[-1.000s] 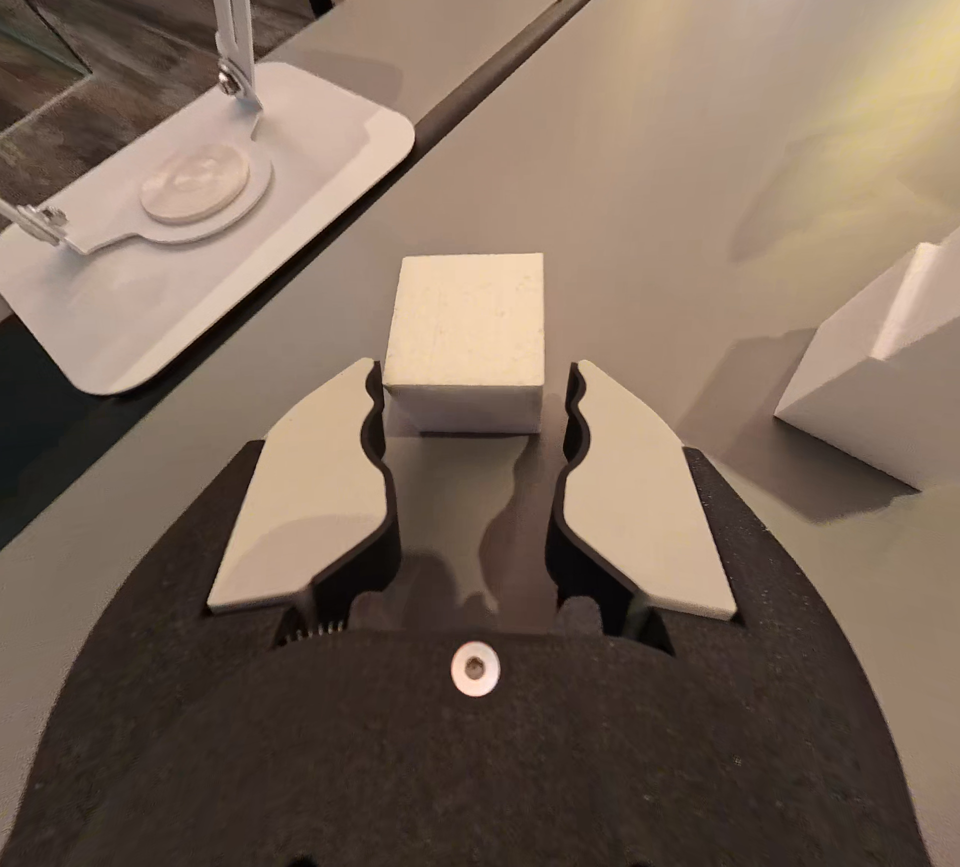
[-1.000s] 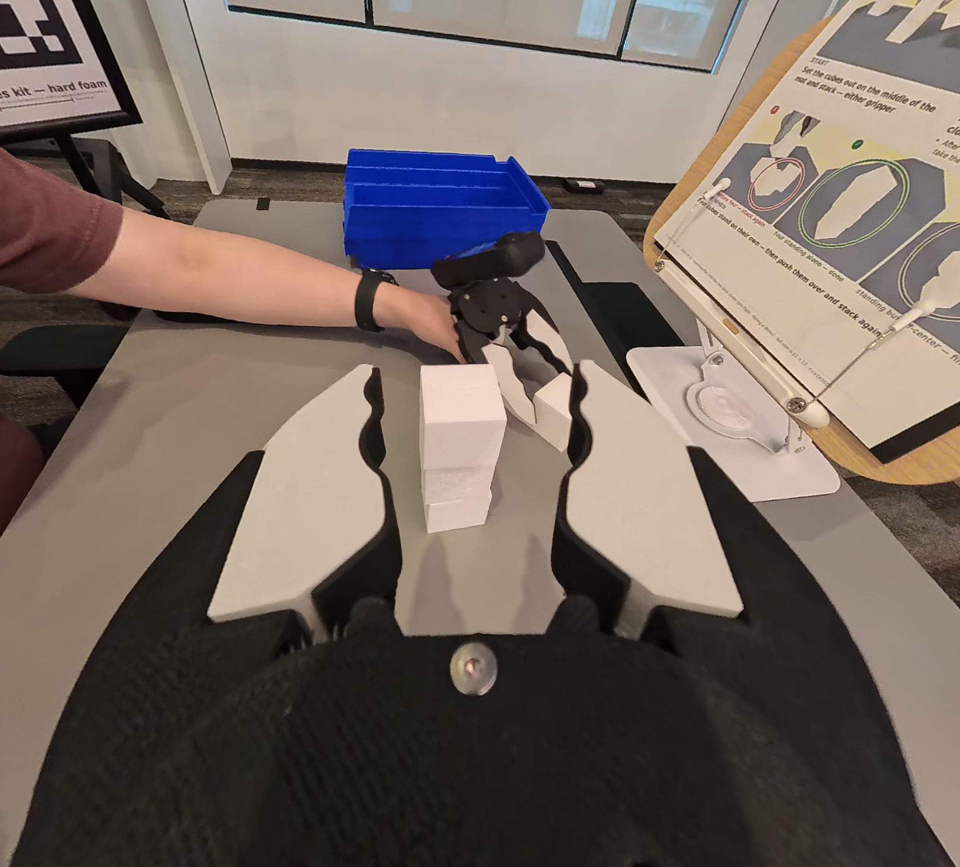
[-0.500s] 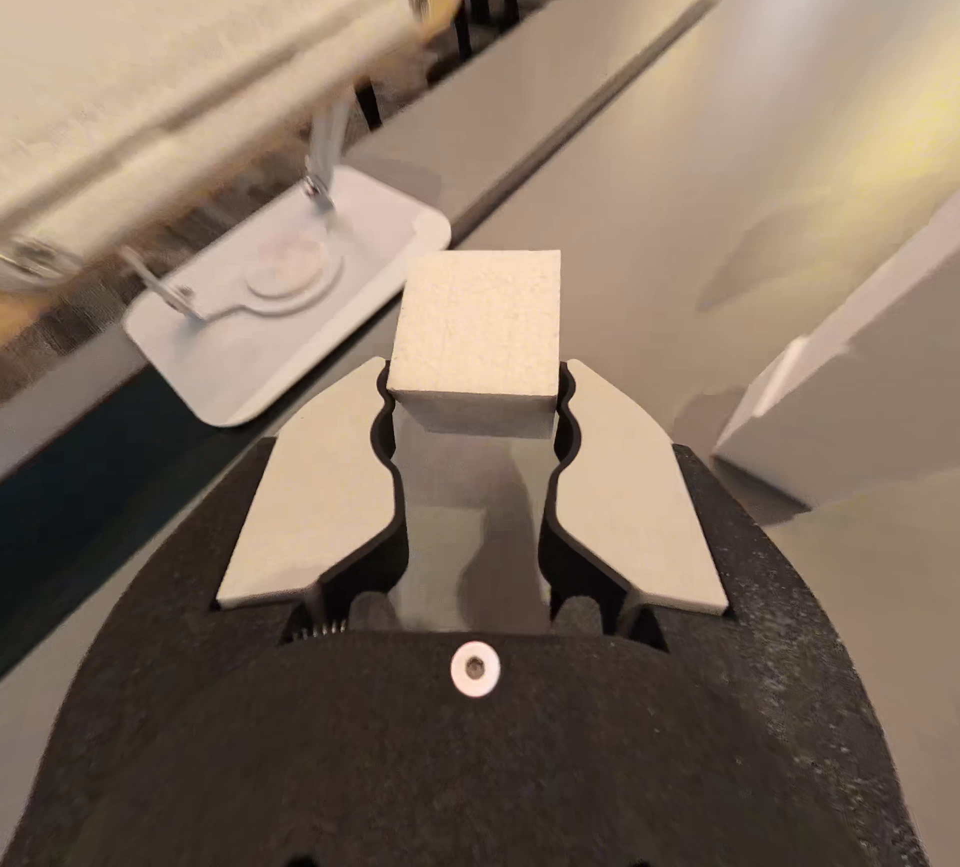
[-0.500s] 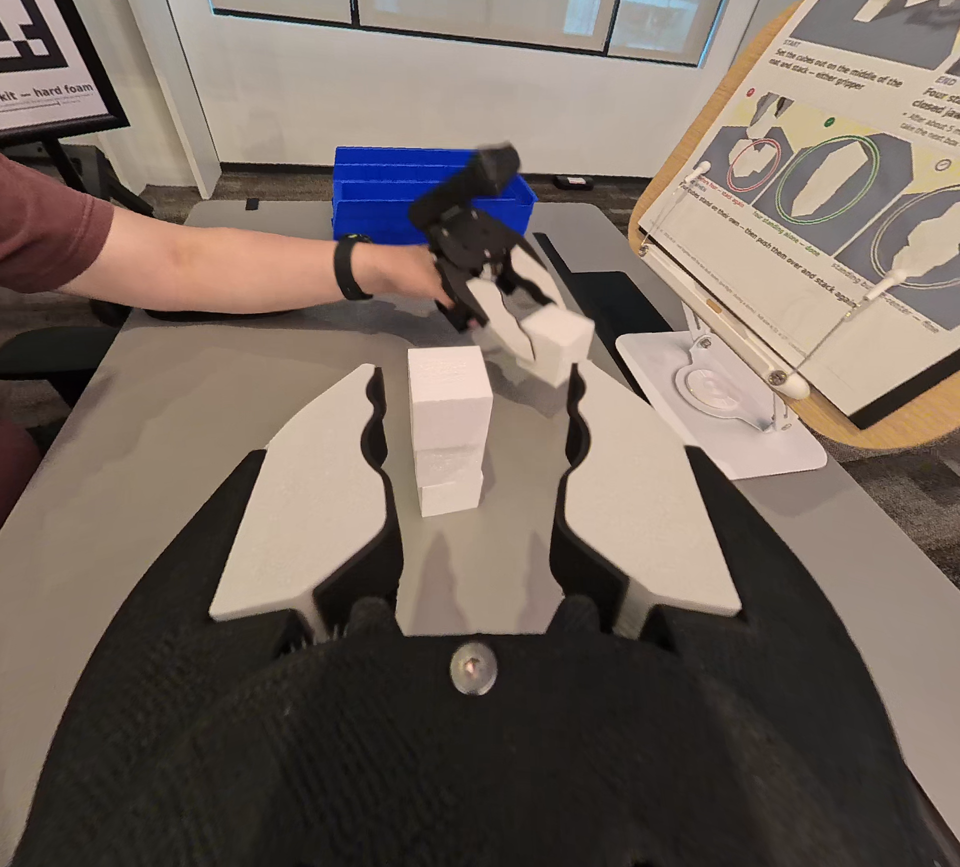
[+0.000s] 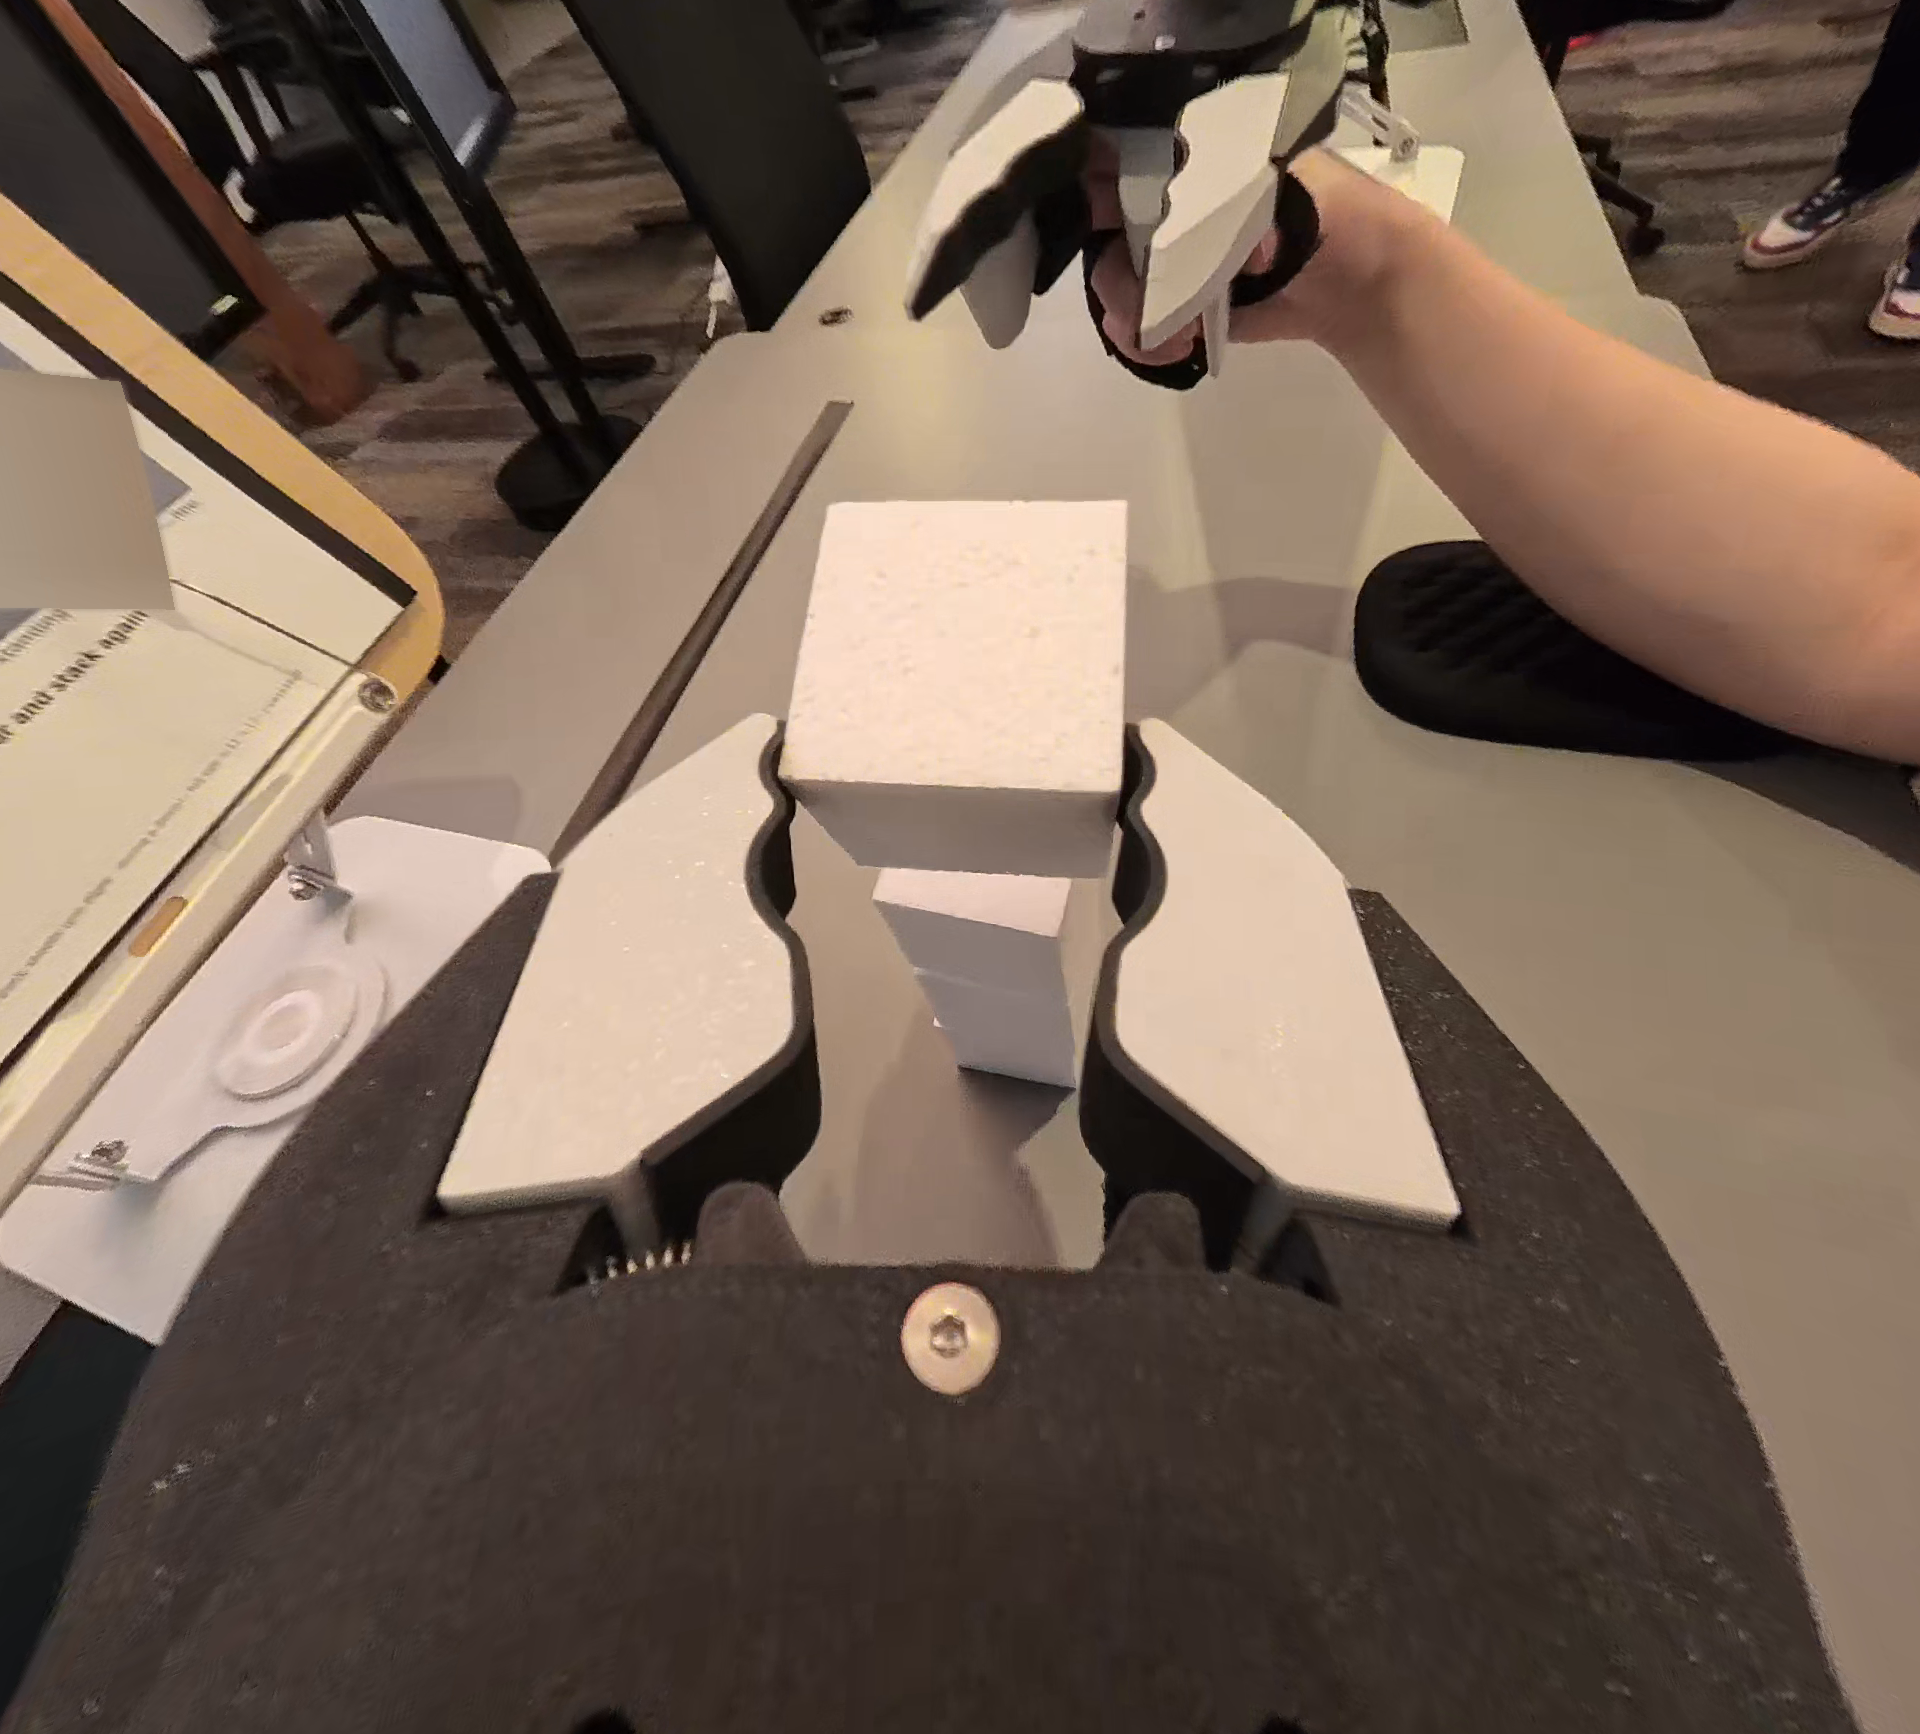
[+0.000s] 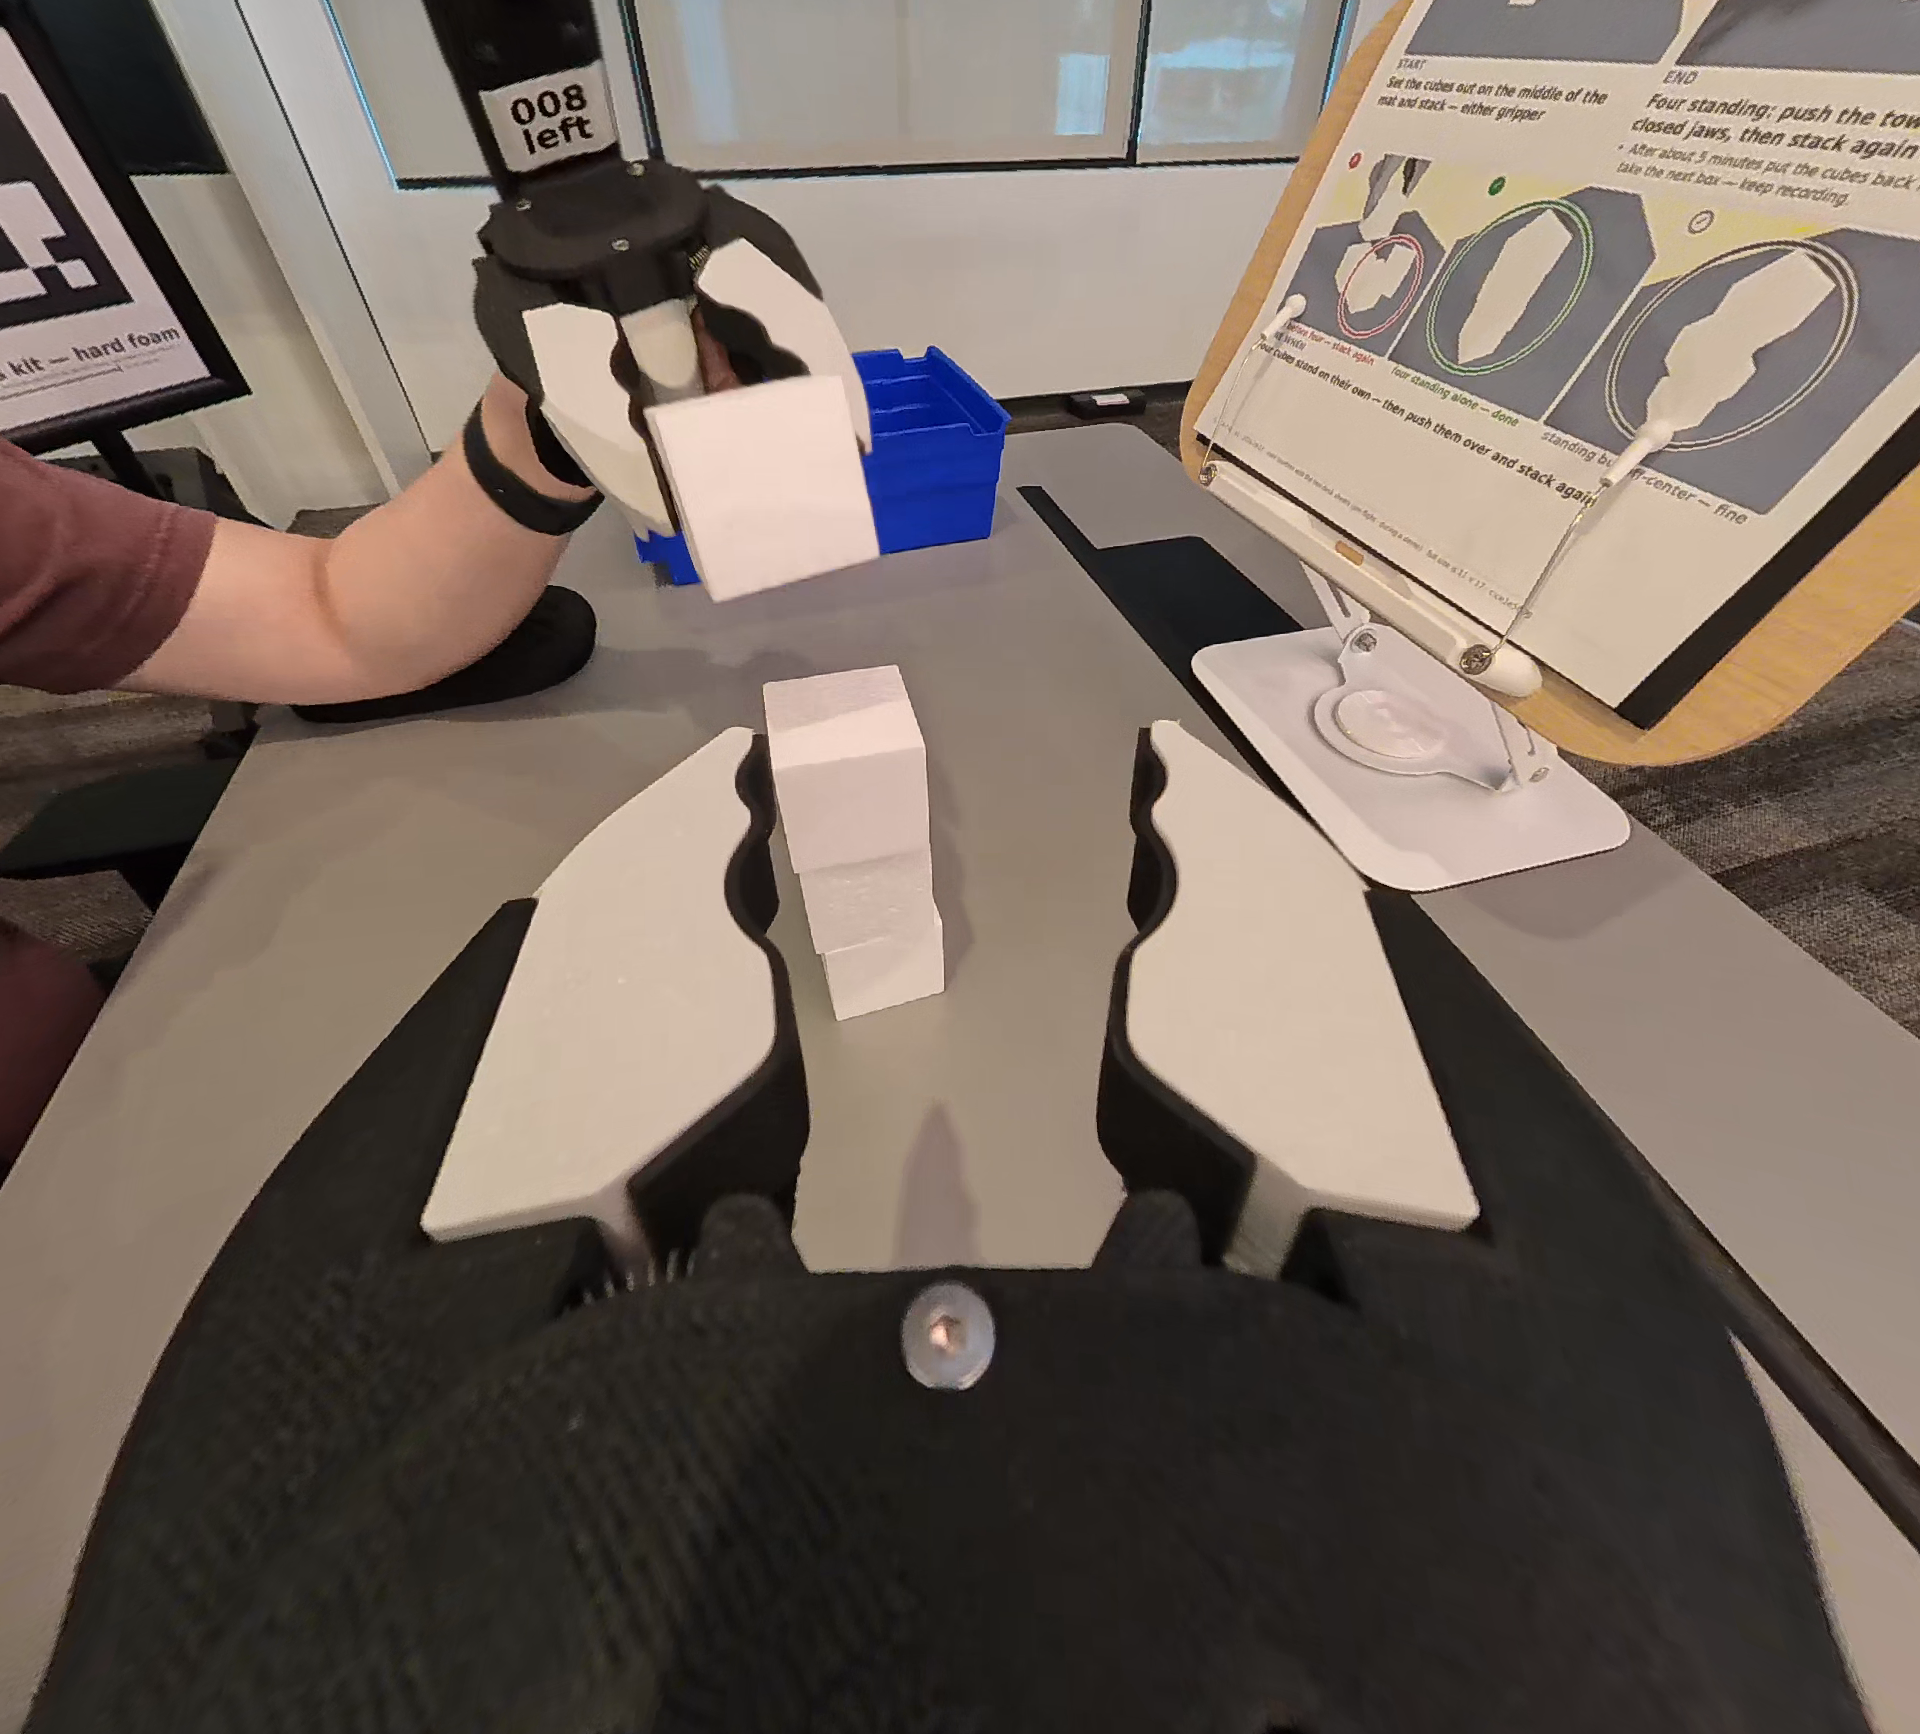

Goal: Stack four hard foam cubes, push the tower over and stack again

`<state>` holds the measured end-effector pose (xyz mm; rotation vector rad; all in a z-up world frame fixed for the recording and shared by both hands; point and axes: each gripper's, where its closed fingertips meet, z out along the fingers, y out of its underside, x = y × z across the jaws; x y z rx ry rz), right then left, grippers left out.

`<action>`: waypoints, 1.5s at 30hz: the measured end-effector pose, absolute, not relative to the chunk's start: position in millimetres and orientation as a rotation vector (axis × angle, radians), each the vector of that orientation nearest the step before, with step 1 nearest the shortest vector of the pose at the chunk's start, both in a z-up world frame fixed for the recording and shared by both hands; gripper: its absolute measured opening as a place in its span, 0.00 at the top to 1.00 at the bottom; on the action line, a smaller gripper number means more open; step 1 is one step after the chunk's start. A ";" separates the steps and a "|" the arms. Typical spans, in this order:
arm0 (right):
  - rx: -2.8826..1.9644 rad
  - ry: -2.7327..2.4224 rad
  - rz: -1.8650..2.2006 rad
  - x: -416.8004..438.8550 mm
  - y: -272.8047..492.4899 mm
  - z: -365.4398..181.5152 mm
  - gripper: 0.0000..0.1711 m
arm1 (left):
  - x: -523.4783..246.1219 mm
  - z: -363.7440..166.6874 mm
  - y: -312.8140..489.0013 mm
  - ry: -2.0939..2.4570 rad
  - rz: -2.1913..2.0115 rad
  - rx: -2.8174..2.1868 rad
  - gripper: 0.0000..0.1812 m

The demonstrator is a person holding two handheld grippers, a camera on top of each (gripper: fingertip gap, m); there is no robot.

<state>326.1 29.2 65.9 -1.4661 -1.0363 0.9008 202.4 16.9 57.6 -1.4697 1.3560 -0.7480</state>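
Left claw (image 5: 956,780): gripping the fourth cube (image 5: 961,656) by two opposite side faces, carrying it in the air above the tower (image 6: 854,843).
Right claw (image 6: 951,811): hanging wide open, empty, on the near side of the tower.
Tower: standing three cubes high mid-table (image 6: 1039,645), slightly staggered.
Handling: likely light, stiff, a little grainy; holding flat side faces squarely, avoiding corners.
Risk: nudging the staggered tower while lowering.
Far edge: blue bin (image 6: 935,458).
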 end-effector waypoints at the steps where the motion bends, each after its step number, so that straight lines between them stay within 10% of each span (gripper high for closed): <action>1: -1.469 -1.034 0.900 326.4 29.7 65.2 0.61 | 204.3 54.7 19.2 1.372 -0.741 -1.475 0.67; 34: -1.498 -1.010 0.975 331.3 33.4 55.5 0.64 | 216.0 11.9 23.3 1.557 -0.714 -1.436 0.67; 39: -1.518 -1.016 0.983 329.4 34.6 50.4 0.64 | 215.0 22.2 28.7 1.467 -0.759 -1.446 0.51; 45: -1.736 -0.943 0.811 337.1 46.4 42.9 0.64 | 166.3 80.8 56.5 1.111 -0.718 -1.484 0.56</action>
